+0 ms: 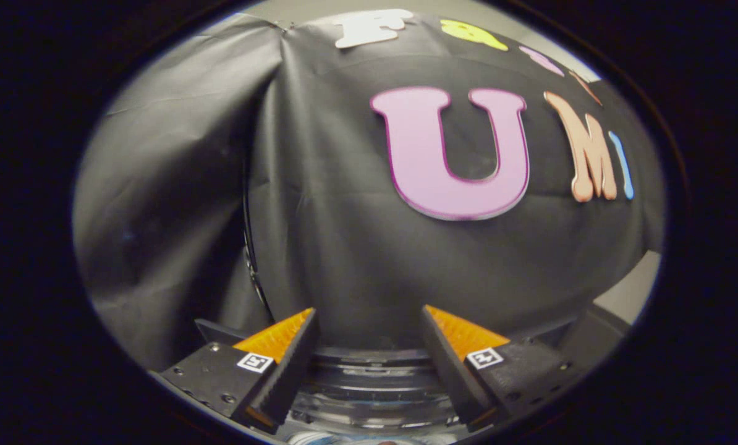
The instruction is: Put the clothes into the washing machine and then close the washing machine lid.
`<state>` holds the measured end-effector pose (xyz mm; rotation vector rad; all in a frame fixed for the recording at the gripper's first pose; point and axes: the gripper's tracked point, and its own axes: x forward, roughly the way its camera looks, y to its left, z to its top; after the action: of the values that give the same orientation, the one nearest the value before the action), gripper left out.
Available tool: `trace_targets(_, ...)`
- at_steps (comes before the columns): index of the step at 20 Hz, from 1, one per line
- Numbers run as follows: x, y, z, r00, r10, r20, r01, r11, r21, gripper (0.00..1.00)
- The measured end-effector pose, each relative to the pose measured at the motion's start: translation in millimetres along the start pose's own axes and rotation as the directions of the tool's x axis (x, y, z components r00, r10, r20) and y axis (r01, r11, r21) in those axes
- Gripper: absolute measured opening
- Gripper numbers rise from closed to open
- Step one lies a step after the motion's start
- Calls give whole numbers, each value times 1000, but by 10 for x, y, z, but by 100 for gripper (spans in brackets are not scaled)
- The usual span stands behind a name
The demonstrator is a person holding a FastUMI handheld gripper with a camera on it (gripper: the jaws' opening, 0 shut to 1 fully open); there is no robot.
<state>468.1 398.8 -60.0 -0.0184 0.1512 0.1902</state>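
My gripper [368,311] is open, its two fingers spread wide and pointing at the black cloth wall. Low between the fingers, near their bases, lies a clear ringed plastic part [369,386] of the washing machine; I cannot tell whether it is the lid or the tub's rim. A thin dark curved edge [250,247] rises from beside the left finger, perhaps the rim of a clear raised lid. Neither finger presses on anything.
The black cloth wall [344,235] stands close ahead of the fingers and folds at a corner [270,93] to the left. A pale surface [631,293] shows beyond the right finger, beside a dark grey edge [591,337].
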Motion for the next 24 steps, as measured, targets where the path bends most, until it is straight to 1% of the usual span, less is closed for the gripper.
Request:
trace_targets(1, -5, 18, 42, 1000, -4, 22, 4, 1000, 11, 99)
trace_targets(11, -70, -104, 96, 997, -71, 34, 71, 997, 10, 99)
trace_targets(17, -347, -34, -8, 996, -67, 51, 67, 998, 7, 99)
trace_targets(24, -522, -10, -7, 995, -69, 66, 69, 998, 8, 99)
